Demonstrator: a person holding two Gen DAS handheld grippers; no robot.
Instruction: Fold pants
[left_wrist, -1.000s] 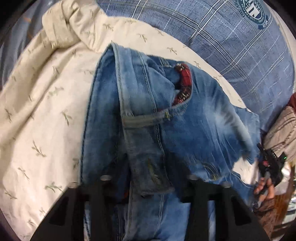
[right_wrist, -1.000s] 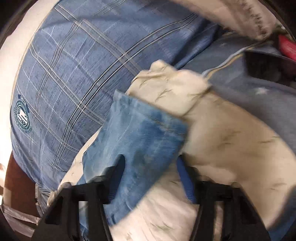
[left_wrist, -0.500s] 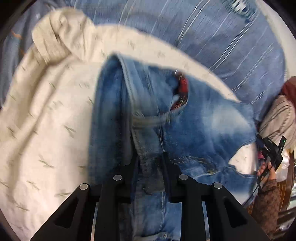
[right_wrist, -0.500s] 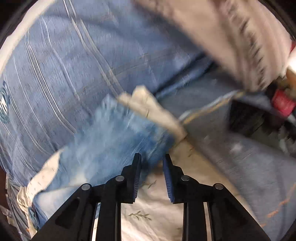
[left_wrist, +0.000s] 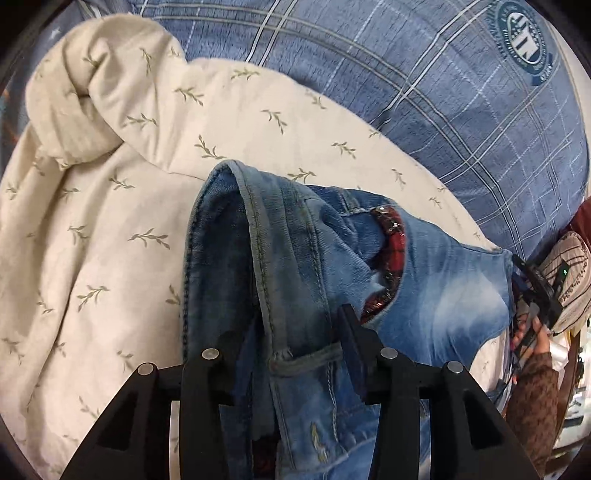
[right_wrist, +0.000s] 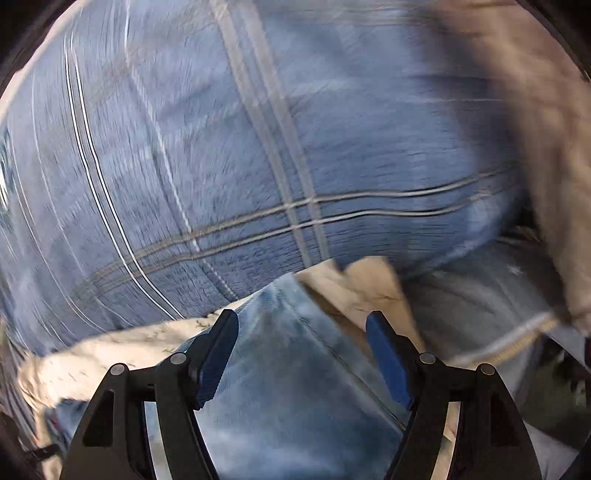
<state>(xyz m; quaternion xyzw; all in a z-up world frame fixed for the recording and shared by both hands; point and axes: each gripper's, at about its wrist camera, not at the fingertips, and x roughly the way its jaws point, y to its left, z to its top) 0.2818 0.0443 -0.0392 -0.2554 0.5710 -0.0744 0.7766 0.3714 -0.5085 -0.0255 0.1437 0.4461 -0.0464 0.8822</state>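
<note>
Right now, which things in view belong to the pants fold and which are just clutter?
Job:
- jeans
- left gripper, opening, denim between its fingers
- right gripper, opening, above the jeans

Lying about:
- cream leaf-print sheet
- blue plaid duvet
- striped cloth

A bed holds everything. A blue checked blanket covers it. A cream sheet with little leaves lies on the blanket, bunched up at one corner. The blue jeans lie on the cream sheet.

Round crest on blue plaid blanket — lettering unreadable.
</note>
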